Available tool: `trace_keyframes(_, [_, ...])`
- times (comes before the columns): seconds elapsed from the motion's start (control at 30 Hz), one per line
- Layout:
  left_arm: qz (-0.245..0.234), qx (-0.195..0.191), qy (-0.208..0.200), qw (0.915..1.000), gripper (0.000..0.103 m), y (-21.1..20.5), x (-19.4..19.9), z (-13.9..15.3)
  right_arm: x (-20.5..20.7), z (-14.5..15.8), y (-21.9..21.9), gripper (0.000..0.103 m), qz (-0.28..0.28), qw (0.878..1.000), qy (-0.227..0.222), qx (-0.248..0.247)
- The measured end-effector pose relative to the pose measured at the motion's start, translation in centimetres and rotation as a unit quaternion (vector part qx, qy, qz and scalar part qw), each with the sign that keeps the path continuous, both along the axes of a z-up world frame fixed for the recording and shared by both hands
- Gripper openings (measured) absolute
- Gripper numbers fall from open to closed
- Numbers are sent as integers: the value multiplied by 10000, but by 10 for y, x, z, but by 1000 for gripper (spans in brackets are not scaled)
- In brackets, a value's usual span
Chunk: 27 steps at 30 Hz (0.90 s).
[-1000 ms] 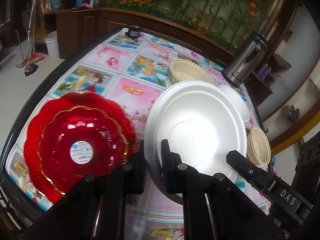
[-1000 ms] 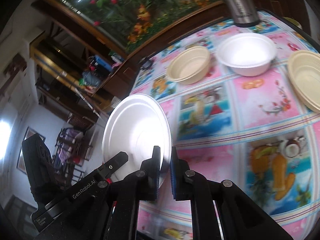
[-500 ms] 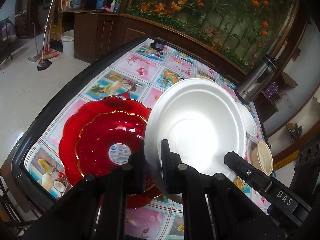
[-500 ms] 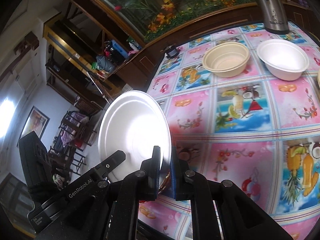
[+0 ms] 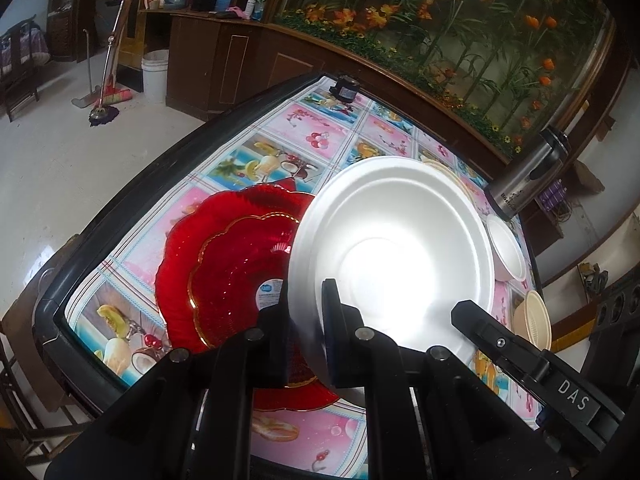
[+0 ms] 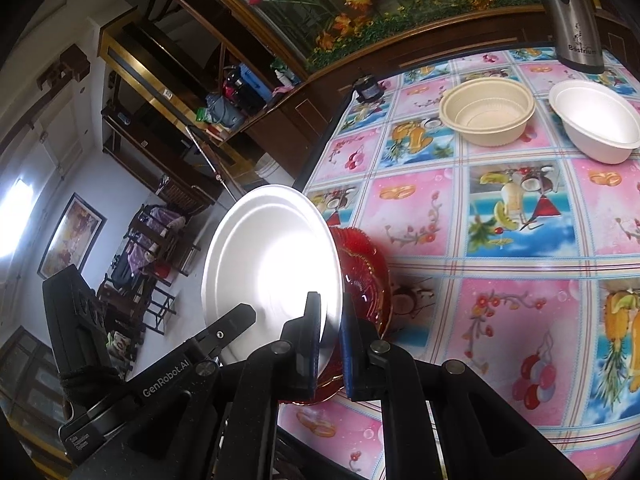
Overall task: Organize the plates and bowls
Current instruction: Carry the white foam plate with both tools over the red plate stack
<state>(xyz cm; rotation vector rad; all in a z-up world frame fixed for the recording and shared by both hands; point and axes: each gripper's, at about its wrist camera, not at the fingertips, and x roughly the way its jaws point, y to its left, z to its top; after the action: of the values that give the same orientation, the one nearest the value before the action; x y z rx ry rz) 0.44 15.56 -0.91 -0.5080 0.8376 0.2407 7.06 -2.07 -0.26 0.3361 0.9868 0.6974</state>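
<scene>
The white plate has shifted over the red plates, hiding them partly, both grippers' fingers pinching it.

White plate I hold: matt foam look, smooth, bright glare at centre. Red plates: glossy translucent glass or plastic, I cannot tell which; ribbed, gilt rim. Tablecloth: shiny plastic print. Cream bowl: matt, pulp-like, ridged. White bowl: matt foam. Flask: brushed metal. Gripper fingers: matt black plastic.
</scene>
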Motion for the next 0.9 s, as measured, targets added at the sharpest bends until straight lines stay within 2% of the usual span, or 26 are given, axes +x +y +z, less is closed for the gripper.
trace_keyframes(0.9, [165,-154,396,9990,10,22,-2,-29,7,-31,30,8,268,9986,440,-103])
